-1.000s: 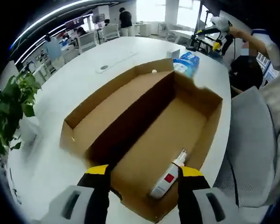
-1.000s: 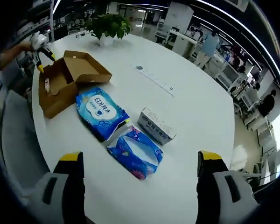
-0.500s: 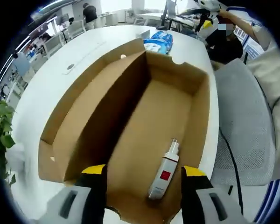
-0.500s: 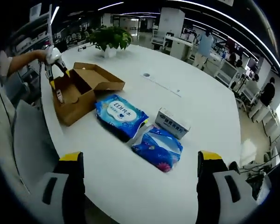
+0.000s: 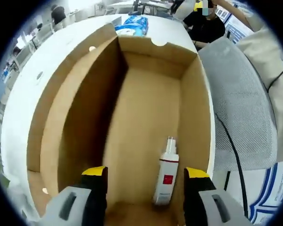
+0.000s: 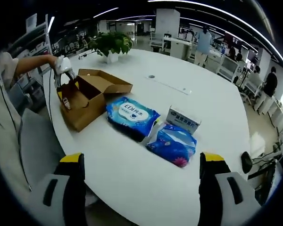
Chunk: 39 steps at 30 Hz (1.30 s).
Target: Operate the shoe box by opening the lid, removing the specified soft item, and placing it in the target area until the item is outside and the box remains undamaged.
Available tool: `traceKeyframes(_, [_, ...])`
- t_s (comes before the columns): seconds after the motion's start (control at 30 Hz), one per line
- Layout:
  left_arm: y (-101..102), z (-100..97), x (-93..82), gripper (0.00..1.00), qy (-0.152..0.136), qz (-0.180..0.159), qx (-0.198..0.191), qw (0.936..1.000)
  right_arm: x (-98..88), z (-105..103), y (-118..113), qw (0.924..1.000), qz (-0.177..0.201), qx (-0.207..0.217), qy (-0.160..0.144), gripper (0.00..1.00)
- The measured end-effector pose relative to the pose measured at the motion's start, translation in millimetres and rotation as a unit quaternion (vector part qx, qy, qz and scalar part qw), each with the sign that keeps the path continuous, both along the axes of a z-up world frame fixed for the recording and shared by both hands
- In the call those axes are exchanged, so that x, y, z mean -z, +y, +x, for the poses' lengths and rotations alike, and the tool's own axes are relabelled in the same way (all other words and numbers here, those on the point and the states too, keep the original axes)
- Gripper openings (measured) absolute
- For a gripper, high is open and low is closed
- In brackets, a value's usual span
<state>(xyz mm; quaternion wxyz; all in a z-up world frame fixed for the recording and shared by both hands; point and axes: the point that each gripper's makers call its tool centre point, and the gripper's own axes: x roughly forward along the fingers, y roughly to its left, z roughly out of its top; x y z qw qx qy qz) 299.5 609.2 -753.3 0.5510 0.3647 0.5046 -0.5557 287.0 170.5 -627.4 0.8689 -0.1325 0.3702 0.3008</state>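
The open cardboard shoe box (image 5: 151, 108) lies under my left gripper (image 5: 146, 188), its lid (image 5: 52, 103) folded out to the left. A white spray bottle with a red label (image 5: 166, 176) lies on the box floor between my open jaws. My right gripper (image 6: 144, 188) hangs open over the white table, holding nothing. From there the shoe box (image 6: 92, 96) sits at the far left with the left gripper (image 6: 63, 70) above its near end. A blue wipes pack (image 6: 132, 115) and a blue floral tissue pack (image 6: 174, 143) lie on the table beside the box.
A small white carton (image 6: 183, 120) lies behind the tissue pack. A potted plant (image 6: 112, 44) stands at the table's far side. A grey mesh chair (image 5: 240, 108) stands close along the box's right side. People stand at desks in the background.
The left gripper has moved in closer over the box, now looking straight down into it at the bottle. The right gripper view has shifted slightly; the packs lie where they were.
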Motion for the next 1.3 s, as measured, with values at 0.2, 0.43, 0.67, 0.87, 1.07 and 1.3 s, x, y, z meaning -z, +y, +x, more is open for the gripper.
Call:
traceKeyframes(0.2, [-1,-0.8,8.8,0.67,0.019,0.020,0.030,0.9992,5.7,-4,-3,0.9999,-0.010,0.000,0.004,0.96])
traceKeyframes(0.43, [1,-1.7,20.8,0.67,0.029,0.041,0.054,0.9973,3.4,-3,-3,1.0000,-0.006,0.005,0.001,0.96])
traceKeyframes(0.67, [1,-2.8,28.6,0.65,0.023,0.045,0.061,0.9969,6.4,-6,-2,1.0000,-0.007,0.004,0.006,0.96])
traceKeyframes(0.87, [2,0.2,29.1,0.62,0.012,0.041,0.064,0.9970,6.7,-4,5,1.0000,-0.003,-0.003,0.001,0.96])
traceKeyframes(1.07, [4,1.6,30.9,0.37,-0.014,0.038,0.082,0.9958,8.5,-2,11,1.0000,-0.001,-0.007,-0.004,0.96])
traceKeyframes(1.3, [4,-0.1,31.5,0.31,-0.031,0.035,0.085,0.9953,13.3,-3,18,0.9999,0.000,-0.015,-0.002,0.96])
